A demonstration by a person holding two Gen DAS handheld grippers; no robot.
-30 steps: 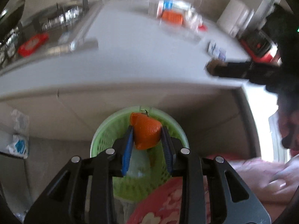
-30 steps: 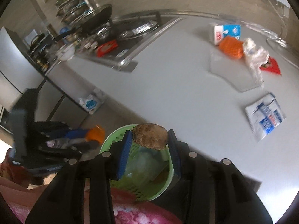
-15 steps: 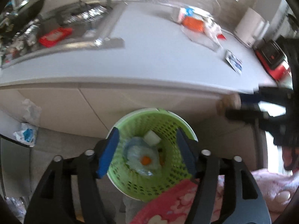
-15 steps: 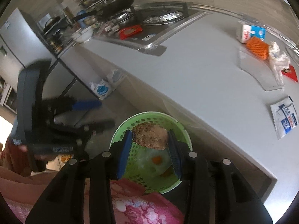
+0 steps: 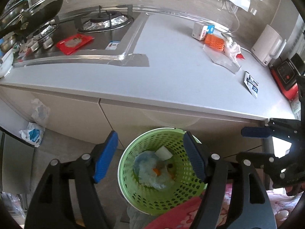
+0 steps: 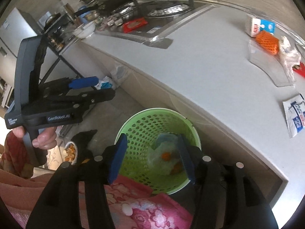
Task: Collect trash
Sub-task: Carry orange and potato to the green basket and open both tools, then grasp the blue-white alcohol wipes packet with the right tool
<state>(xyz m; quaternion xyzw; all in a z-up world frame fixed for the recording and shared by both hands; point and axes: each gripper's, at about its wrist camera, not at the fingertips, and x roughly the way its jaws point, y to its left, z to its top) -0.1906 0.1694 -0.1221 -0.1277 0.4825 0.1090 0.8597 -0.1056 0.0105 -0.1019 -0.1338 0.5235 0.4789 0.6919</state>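
Both grippers, left (image 5: pixel 150 154) and right (image 6: pixel 152 156), are opening empty over the green basket (image 5: pixel 133 152); remaining orange foam net (image 5: pixel 214 42) is looking light, squashy, pinchable mid-body.

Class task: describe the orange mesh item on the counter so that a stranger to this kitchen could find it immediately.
Start at the long pale countertop and look toward its back edge. Beside the white milk carton lies the orange mesh item. It alone is bright orange with a netted grid; the wrapper beside it is crumpled white.
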